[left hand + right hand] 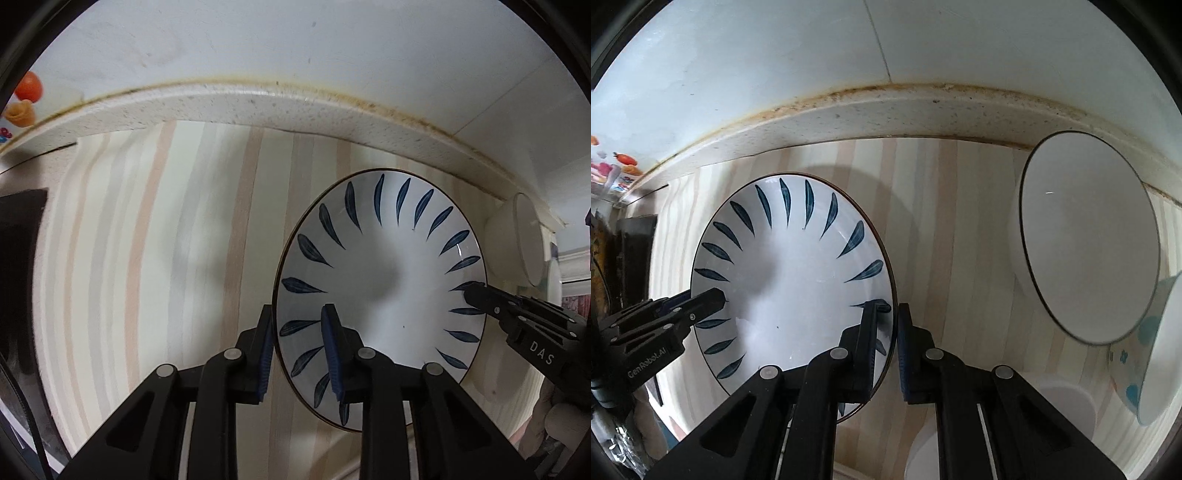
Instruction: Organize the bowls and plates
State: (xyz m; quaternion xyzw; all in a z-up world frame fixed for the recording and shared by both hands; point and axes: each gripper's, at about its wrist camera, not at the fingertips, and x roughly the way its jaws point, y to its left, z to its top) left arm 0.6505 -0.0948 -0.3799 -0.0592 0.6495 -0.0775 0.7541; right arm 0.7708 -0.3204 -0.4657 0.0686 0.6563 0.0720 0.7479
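Observation:
A white plate with blue leaf strokes (388, 258) sits over the striped mat (147, 258), and I cannot tell whether it rests on the mat. My left gripper (297, 332) is shut on its left rim, with one finger outside the rim and the other inside the plate. My right gripper (888, 321) is shut on the right rim of the same plate (798, 266). Each gripper shows in the other's view: the right one (471, 291) at the plate's far right, the left one (713, 299) at its far left.
A white bowl with a dark rim (1086, 236) stands right of the plate, against the speckled back ledge (886, 118). A bowl with teal flowers (1145, 369) and a white dish (1067, 406) are at the lower right. A dark object (18, 258) borders the mat's left side.

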